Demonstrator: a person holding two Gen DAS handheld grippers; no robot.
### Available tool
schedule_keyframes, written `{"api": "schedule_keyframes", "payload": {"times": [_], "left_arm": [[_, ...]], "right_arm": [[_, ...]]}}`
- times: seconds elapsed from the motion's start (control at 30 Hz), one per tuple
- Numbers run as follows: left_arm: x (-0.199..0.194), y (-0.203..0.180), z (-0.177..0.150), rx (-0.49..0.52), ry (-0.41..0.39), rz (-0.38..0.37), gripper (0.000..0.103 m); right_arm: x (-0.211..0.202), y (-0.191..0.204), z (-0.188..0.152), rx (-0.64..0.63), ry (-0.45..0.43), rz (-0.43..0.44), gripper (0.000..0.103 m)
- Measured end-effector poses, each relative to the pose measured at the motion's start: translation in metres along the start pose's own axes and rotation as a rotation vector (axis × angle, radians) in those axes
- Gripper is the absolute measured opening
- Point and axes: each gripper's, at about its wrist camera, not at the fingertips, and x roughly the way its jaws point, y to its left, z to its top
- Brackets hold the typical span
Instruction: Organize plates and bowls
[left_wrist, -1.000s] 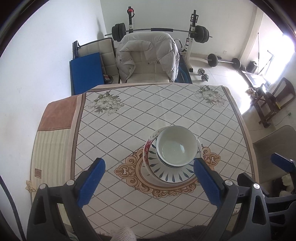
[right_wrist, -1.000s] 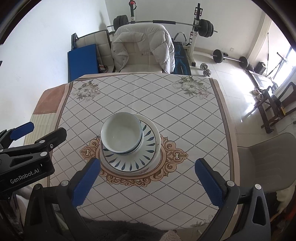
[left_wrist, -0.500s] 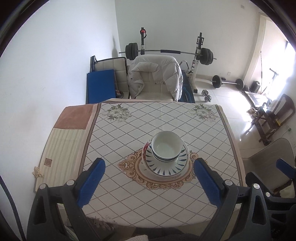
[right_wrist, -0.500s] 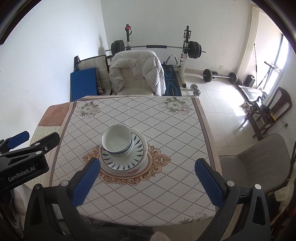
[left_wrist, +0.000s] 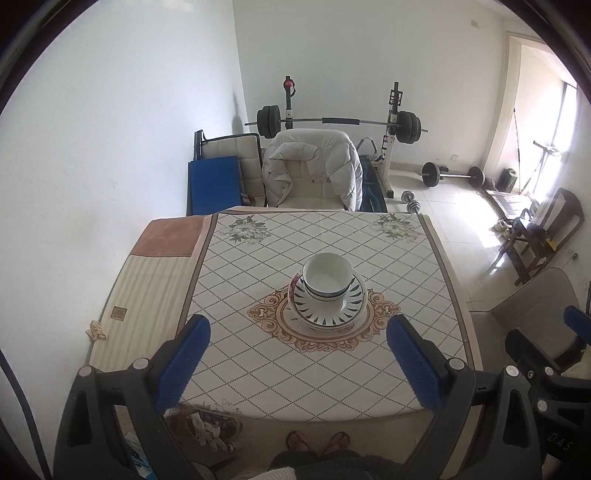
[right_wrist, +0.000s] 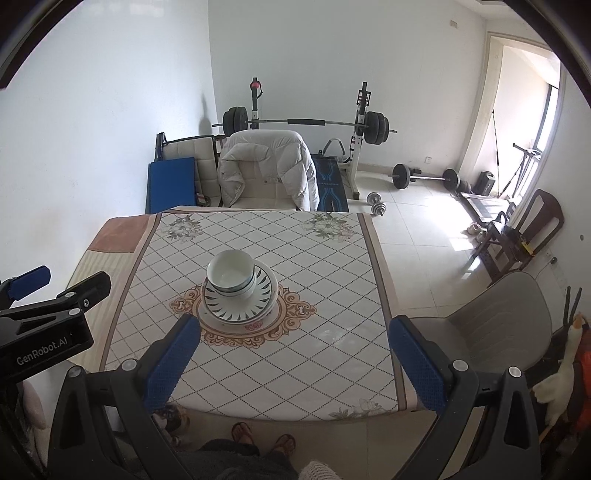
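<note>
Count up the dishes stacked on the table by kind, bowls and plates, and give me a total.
Bowls: 2, nested, judging by the double rim
Plates: 2, a blue-leaf plate on a floral-edged plate
Total: 4 dishes in one stack on the table; more hidden in the stack cannot be ruled out.

The left gripper (left_wrist: 297, 363) is held high and tilted downward, its blue-padded fingers (left_wrist: 181, 365) spread wide with nothing between them. The right gripper (right_wrist: 295, 363) is posed alike beside it, fingers (right_wrist: 419, 365) equally parted and empty. The person's sandalled feet (left_wrist: 317, 441) stand below.
</note>
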Motion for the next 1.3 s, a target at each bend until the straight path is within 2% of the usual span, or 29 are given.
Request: {"api": "schedule_keyframes", "payload": {"times": [0.4, 0.83, 1.3], "left_arm": [[-0.019, 0.017, -0.028, -0.02, -0.001, -0.038, 0.102], [-0.034, 0.027, -0.041, -0.04, -0.025, -0.002, 0.102], [-0.04, 0.028, -0.046, -0.031, -0.042, 0.0, 0.102]], "right_arm": [[-0.038, 0.008, -0.021, 0.014, -0.022, -0.019, 0.103], [-0.058, 0.021, -0.029, -0.001, -0.06, -0.068, 0.103], [-0.057, 0.027, -0.027, -0.019, -0.067, -0.089, 0.103]]}}
